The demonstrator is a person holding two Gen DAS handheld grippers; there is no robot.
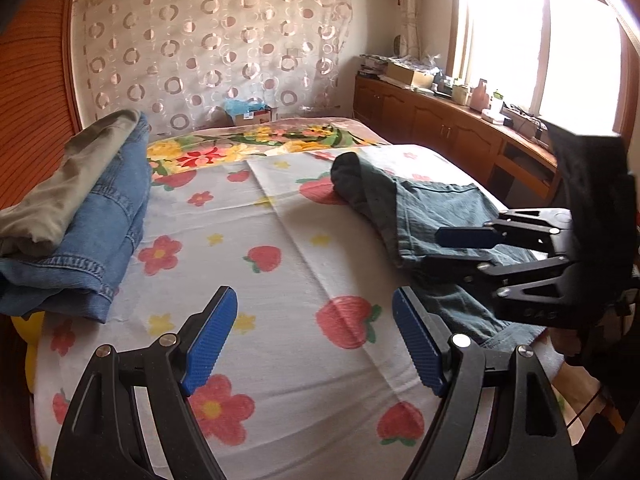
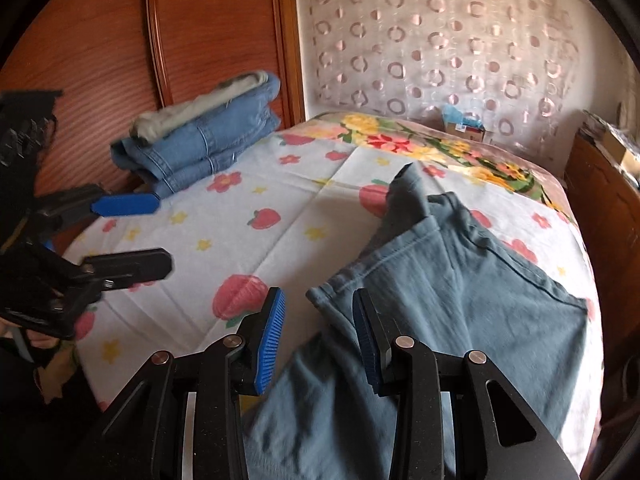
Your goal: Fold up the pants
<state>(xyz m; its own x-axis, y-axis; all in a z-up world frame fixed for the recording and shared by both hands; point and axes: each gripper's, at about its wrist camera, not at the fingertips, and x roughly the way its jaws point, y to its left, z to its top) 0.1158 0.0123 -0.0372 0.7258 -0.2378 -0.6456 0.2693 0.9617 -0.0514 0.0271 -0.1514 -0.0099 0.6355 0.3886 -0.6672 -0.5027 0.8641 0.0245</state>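
Dark teal pants (image 2: 460, 300) lie crumpled on the right side of the bed, partly doubled over; they also show in the left wrist view (image 1: 424, 216). My right gripper (image 2: 318, 332) is open, its jaws hovering over the pants' near hem edge, with nothing held. It also shows in the left wrist view (image 1: 444, 248) above the pants. My left gripper (image 1: 316, 336) is open and empty over the bare sheet near the bed's front edge; it also shows at the left of the right wrist view (image 2: 160, 236).
A stack of folded blue jeans with a grey-green garment on top (image 1: 80, 216) (image 2: 204, 132) lies at the bed's left by the wooden wardrobe (image 2: 120, 40). The strawberry-print sheet (image 1: 260, 240) covers the bed. A wooden cabinet (image 1: 440, 120) runs under the window.
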